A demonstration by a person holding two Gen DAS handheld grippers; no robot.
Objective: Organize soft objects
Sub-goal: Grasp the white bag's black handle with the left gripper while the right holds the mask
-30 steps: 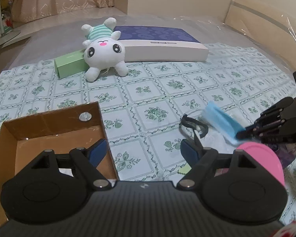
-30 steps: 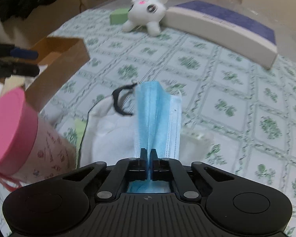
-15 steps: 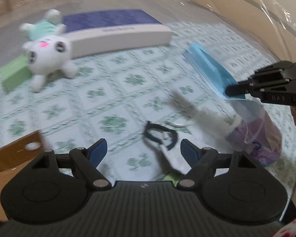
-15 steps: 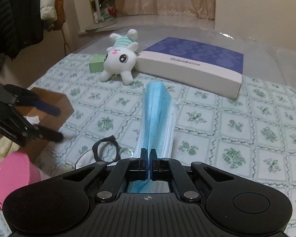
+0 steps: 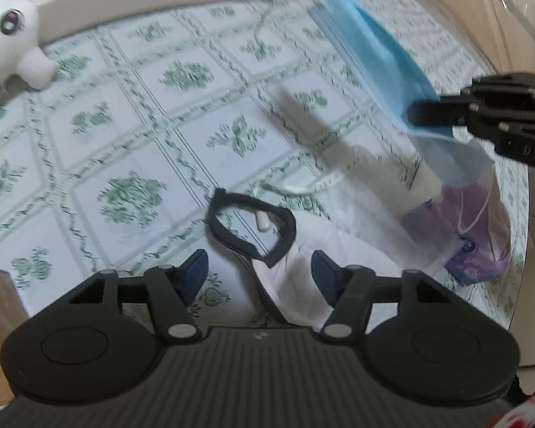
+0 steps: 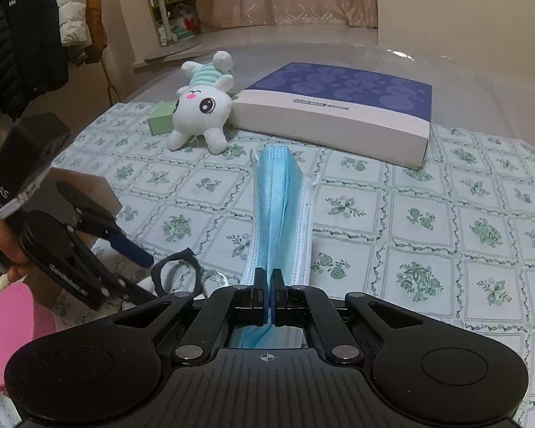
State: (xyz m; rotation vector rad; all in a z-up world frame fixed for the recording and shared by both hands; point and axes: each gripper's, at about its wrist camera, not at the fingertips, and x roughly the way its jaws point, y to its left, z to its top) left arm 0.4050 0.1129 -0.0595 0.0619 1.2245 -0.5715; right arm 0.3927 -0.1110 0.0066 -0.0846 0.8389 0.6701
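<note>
My right gripper (image 6: 269, 280) is shut on a stack of folded blue face masks (image 6: 281, 214) and holds it above the patterned cloth; it also shows in the left wrist view (image 5: 415, 116) with the blue masks (image 5: 371, 57). My left gripper (image 5: 258, 267) is open and empty, low over a white mask (image 5: 303, 278) with a black ear loop (image 5: 253, 228). In the right wrist view the left gripper (image 6: 135, 271) sits beside that loop (image 6: 176, 271). A white plush bunny (image 6: 203, 107) lies at the back.
A blue-and-white flat box (image 6: 335, 107) and a small green box (image 6: 162, 117) lie behind the bunny. A cardboard box (image 6: 85, 185) stands at the left. A pink-lidded tube (image 6: 14, 321) is near left. A clear bag with a white tube and purple items (image 5: 460, 214) lies right.
My right gripper has lifted the blue masks higher off the cloth. My left gripper has swung right and down, closing in over the white mask and black loop; the cardboard box has left its view.
</note>
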